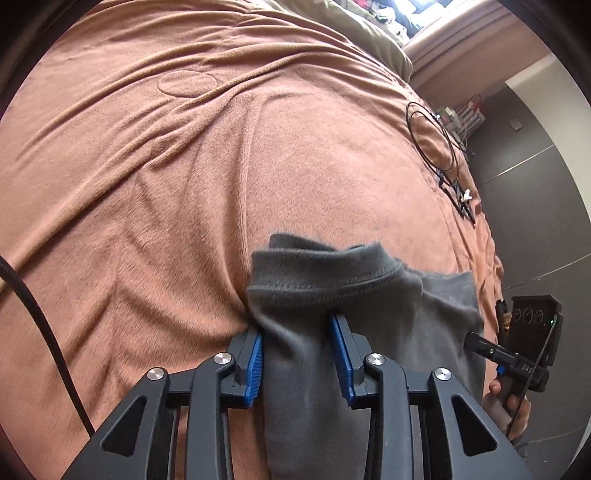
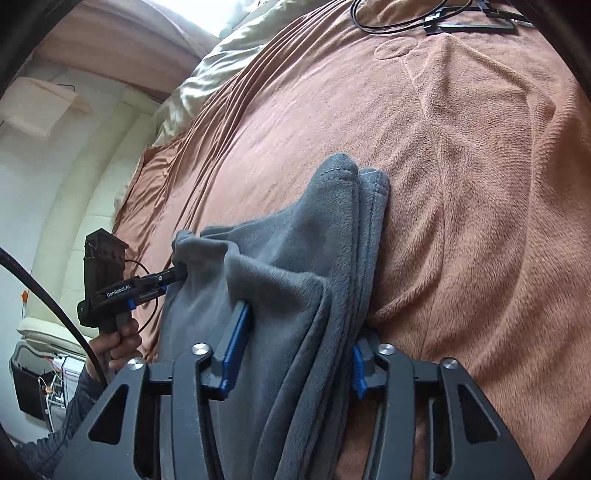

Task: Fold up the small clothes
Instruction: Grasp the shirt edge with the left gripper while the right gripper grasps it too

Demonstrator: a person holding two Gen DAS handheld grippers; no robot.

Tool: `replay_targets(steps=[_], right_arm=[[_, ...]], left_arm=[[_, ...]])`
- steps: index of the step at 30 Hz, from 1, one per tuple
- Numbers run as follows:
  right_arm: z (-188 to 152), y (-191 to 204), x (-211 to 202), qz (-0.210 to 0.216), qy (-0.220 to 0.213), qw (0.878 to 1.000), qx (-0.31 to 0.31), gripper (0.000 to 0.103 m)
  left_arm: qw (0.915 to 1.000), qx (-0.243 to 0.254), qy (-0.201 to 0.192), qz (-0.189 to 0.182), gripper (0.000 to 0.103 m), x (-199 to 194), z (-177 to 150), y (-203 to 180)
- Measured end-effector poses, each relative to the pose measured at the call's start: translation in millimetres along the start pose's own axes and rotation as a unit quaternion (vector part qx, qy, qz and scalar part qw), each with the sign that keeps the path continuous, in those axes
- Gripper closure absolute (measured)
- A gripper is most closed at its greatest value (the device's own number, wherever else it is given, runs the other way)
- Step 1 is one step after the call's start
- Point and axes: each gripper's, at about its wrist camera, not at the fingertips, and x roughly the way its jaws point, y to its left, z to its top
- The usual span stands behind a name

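A small grey fleece garment point(image 1: 332, 295) hangs bunched between both grippers above a brown blanket point(image 1: 147, 184). My left gripper point(image 1: 299, 332) is shut on one end of it, cloth filling the gap between the blue pads. My right gripper point(image 2: 299, 332) is shut on the other end, where several grey layers point(image 2: 314, 277) drape between the fingers. The left gripper also shows at the left of the right wrist view point(image 2: 177, 275), its tips pinching the cloth. The right gripper shows at the right of the left wrist view point(image 1: 476, 339).
The brown blanket point(image 2: 461, 184) covers the bed. Black cables point(image 1: 432, 140) and a black frame point(image 2: 469, 22) lie on it at the far side. A pale green duvet point(image 2: 207, 77) lies at the head. Dark floor point(image 1: 535, 184) lies beyond the bed edge.
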Motion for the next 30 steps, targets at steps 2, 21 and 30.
replay_targets(steps=[2, 21, 30], right_arm=[[-1.2, 2.0, 1.5, -0.003, 0.000, 1.000, -0.003, 0.077], [-34.0, 96.2, -46.2, -0.045, -0.056, 0.993, -0.088, 0.092], [-87.5, 122.1, -115.4, -0.051, -0.107, 0.986, -0.115, 0.093]], left_arm=[[1.0000, 0.002, -0.002, 0.003, 0.079, 2.4, 0.9, -2.1], [0.9961, 0.052, -0.070, -0.010, 0.093, -82.6, -6.8, -52.9], [0.9908, 0.077, -0.107, -0.030, 0.093, -144.8, -26.1, -93.2]])
